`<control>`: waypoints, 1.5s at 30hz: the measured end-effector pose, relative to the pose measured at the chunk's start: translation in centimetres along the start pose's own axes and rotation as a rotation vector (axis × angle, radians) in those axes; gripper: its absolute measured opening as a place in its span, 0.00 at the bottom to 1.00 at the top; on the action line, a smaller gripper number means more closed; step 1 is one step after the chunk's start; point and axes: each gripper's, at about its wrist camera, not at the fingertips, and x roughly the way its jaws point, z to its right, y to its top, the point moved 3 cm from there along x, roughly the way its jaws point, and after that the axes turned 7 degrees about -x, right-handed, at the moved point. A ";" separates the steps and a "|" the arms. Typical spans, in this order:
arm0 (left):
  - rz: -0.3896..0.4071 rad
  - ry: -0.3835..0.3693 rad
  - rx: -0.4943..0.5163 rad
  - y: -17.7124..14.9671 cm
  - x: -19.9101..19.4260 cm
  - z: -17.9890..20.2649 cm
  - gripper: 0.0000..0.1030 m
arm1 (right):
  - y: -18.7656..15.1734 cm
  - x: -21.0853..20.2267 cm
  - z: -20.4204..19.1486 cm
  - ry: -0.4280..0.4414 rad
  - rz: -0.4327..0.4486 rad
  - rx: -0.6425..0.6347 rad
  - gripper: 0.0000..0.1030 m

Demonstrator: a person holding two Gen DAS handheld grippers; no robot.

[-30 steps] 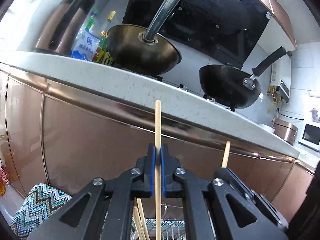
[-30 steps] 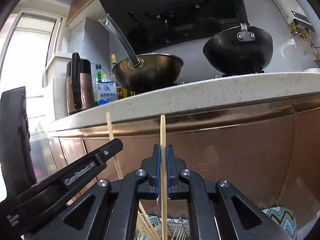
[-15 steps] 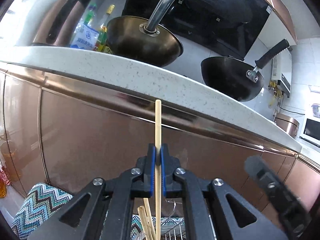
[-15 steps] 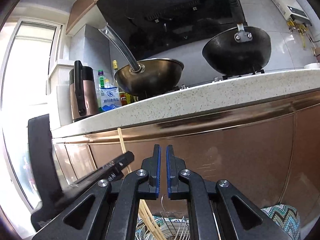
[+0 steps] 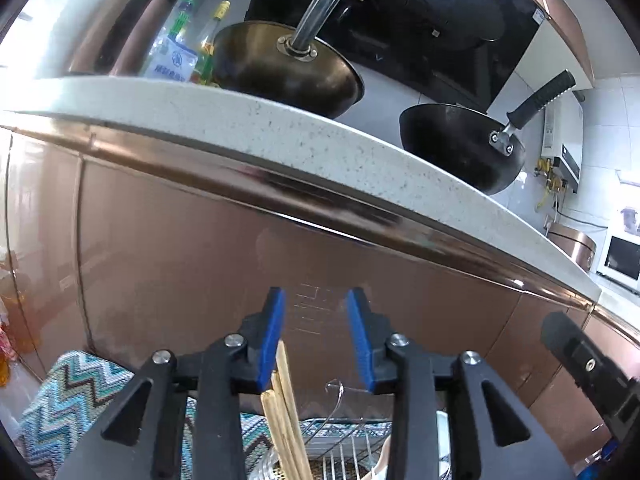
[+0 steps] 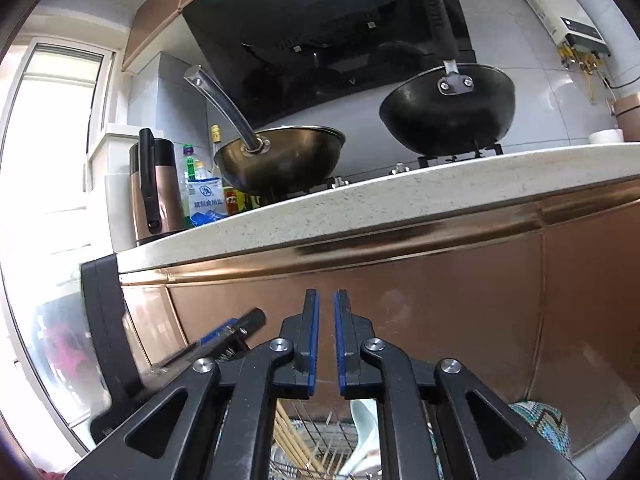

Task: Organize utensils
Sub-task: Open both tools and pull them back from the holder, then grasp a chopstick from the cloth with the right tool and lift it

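**Both tongs empty above the chopstick bundle**

The left tongs (image 5: 316, 336) stood wide apart, blue rubber pads bare. At 6 o'clock beneath them, slender pale wooden chopsticks (image 5: 286, 416) rose in a bundle from a wire dish rack (image 5: 352, 440), tips just beside the left pad. The right tongs (image 6: 327, 340) showed a narrow gap, gripping nothing. At 12 o'clock ran the speckled stone counter (image 6: 400, 196), bearing a round brass-toned wok (image 6: 280, 160) and a black wok (image 6: 448, 116).

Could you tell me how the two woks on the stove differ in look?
The left wok is bronze-toned metal with a bare, curved steel handle; the right wok is black with a dark, ribbed grip on its handle. The right one looks deeper. Both sit on the stove, handles toward the camera.
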 end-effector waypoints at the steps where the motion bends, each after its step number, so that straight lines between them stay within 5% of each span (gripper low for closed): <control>1: 0.001 0.002 0.009 0.2 -0.4 0.0 0.30 | -0.1 -0.3 0.0 -0.001 -0.005 -0.001 0.11; 10: -0.009 0.045 0.059 2.3 -7.3 -1.3 0.33 | -3.0 -3.3 -2.1 0.049 -0.161 -0.053 0.24; 15: -0.085 0.112 0.069 1.3 -11.5 -4.2 0.37 | -7.8 -3.3 -5.2 0.139 -0.377 -0.096 0.25; 19: -0.157 0.141 0.040 0.1 -14.1 -7.1 0.37 | -12.6 -0.1 -8.5 0.207 -0.640 -0.214 0.25; 24: -0.196 0.171 0.036 -0.9 -16.8 -10.3 0.37 | -16.8 4.1 -10.3 0.222 -0.818 -0.294 0.24; 36: -0.253 0.208 -0.025 -2.6 -18.2 -16.6 0.37 | -21.3 9.7 -11.8 0.165 -1.027 -0.451 0.17; 45: -0.290 0.218 -0.032 -3.7 -17.6 -17.0 0.37 | -22.1 10.5 -12.6 0.190 -1.052 -0.475 0.05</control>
